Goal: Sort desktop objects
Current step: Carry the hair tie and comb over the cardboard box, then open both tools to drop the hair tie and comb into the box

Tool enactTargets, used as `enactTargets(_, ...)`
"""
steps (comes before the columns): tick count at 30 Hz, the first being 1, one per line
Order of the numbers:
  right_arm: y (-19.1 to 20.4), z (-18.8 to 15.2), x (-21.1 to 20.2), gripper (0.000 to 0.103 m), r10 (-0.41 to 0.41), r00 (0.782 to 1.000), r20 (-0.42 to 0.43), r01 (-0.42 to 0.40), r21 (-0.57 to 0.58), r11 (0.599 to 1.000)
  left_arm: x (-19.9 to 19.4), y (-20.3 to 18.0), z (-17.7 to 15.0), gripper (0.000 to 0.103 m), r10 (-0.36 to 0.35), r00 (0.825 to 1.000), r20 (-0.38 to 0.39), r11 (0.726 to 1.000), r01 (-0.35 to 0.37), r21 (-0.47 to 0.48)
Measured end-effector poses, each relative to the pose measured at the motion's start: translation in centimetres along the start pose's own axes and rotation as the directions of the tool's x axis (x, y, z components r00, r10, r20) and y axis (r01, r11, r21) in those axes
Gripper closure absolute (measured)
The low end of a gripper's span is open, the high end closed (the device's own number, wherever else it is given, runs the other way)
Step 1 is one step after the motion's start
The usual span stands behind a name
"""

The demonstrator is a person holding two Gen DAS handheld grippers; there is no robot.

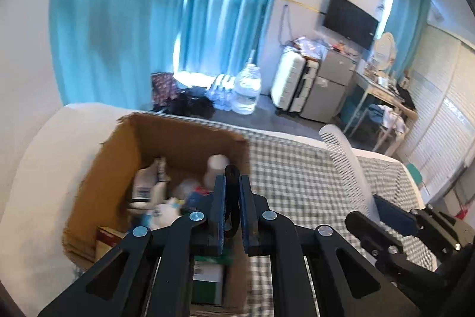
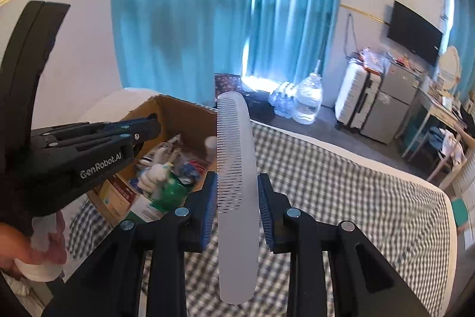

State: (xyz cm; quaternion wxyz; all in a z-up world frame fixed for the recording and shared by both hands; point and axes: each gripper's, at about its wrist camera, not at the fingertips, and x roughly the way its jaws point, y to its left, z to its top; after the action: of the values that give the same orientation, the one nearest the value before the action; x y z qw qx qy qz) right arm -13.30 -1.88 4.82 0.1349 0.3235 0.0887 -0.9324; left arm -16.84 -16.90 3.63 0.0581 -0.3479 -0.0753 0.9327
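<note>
My left gripper (image 1: 232, 183) is shut on a thin black looped object (image 1: 231, 177) and holds it above a brown cardboard box (image 1: 118, 156) that contains several bottles and packets. My right gripper (image 2: 236, 186) is shut on a white comb (image 2: 237, 168), held upright above the checked bedcover. The comb also shows in the left wrist view (image 1: 347, 153), at the right of the box. The left gripper shows in the right wrist view (image 2: 142, 129), over the box (image 2: 178, 109).
The box sits on a bed with a grey-and-white checked cover (image 2: 356, 198) and a white pillow (image 1: 35, 168). Behind are blue curtains (image 1: 148, 5), water bottles (image 1: 248, 88), a white suitcase (image 1: 289, 79), a small fridge (image 1: 329, 82) and a cluttered desk (image 1: 383, 94).
</note>
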Motion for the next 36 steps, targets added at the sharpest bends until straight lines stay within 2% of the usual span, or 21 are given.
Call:
enactTargets(7,3.3,0.9,4.3,0.076,0.089,0.995,-0.048,-0.089,-0.006,0.996,2.9,4.8,-0.5,0.094,0.028,0.998,-0.049,0.998,-0.031,-0.051)
enactTargets(11,2.9,0.8,7.4,0.076,0.184,0.979,-0.083,-0.178,0.078,0.981,4.4,6.5,-0.9,0.094,0.036,0.997,-0.073,0.997,-0.041,-0.069)
enactTargets(22,2.8,0.7,13.1,0.076,0.286,0.949,-0.132,-0.257,0.196,0.946,8.2,9.3,-1.9,0.094,0.046,0.99,-0.134,0.993,-0.06,-0.102)
enactTargets(27,2.9,1.4,14.4,0.076,0.301,0.944,-0.137,-0.265,0.231,0.936,8.9,9.8,-2.3,0.094,0.06,0.987,-0.152,0.991,-0.077,-0.11)
enactTargets(29,2.7,1.9,14.4,0.058,0.299,0.947,-0.119,-0.263,0.25,0.932,8.8,9.9,-2.4,0.092,0.067,0.986,-0.152,0.989,-0.086,-0.117)
enactTargets(30,2.4,2.1,14.3,0.033,0.301,0.947,-0.109,-0.264,0.265,0.927,8.8,10.0,-2.5,0.084,0.076,0.985,-0.157,0.988,-0.095,-0.118)
enactTargets(31,2.1,2.3,14.0,0.02,0.293,0.951,-0.096,-0.256,0.282,0.924,8.8,10.0,-2.5,0.077,0.086,0.983,-0.162,0.987,-0.106,-0.12)
enactTargets(33,1.6,2.6,13.3,0.019,0.271,0.96,-0.066,-0.239,0.304,0.922,8.5,10.2,-2.6,0.024,0.112,0.979,-0.171,0.982,-0.135,-0.131)
enactTargets(34,1.3,2.8,13.0,0.019,0.265,0.962,-0.059,-0.234,0.31,0.921,8.3,10.3,-2.7,0.015,0.125,0.976,-0.179,0.979,-0.151,-0.14)
enactTargets(36,0.9,2.9,12.6,0.019,0.245,0.968,-0.06,-0.214,0.318,0.923,7.6,10.4,-2.7,0.01,0.14,0.974,-0.178,0.971,-0.17,-0.17)
